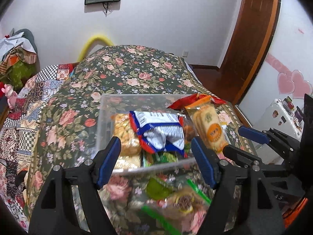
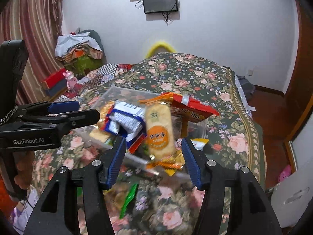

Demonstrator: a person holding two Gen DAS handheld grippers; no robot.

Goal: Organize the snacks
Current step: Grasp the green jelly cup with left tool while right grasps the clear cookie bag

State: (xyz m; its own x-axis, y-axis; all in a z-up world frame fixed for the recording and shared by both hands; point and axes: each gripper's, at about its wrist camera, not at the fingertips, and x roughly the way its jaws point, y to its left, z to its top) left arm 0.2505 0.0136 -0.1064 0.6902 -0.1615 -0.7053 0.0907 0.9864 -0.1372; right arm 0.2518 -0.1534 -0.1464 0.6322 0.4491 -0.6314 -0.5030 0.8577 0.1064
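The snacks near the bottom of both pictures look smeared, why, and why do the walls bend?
Left wrist view: the green-edged packets below the clear box are motion-blurred; the far wall stays sharp. Right wrist view: the cracker pack is smeared too. Both views: the fisheye lens bows the edges.

I am looking at a clear, glossy plastic bin (image 1: 105,117) sitting on a matt floral cloth bedspread (image 1: 137,68). The rice cracker pack (image 2: 159,131) is showing shiny transparent film (its orange label is glinting too), and the red packet (image 2: 193,107) is gleaming like foil. My left gripper (image 1: 156,160) is showing ribbed blue pads (image 1: 109,162) on matt black plastic.
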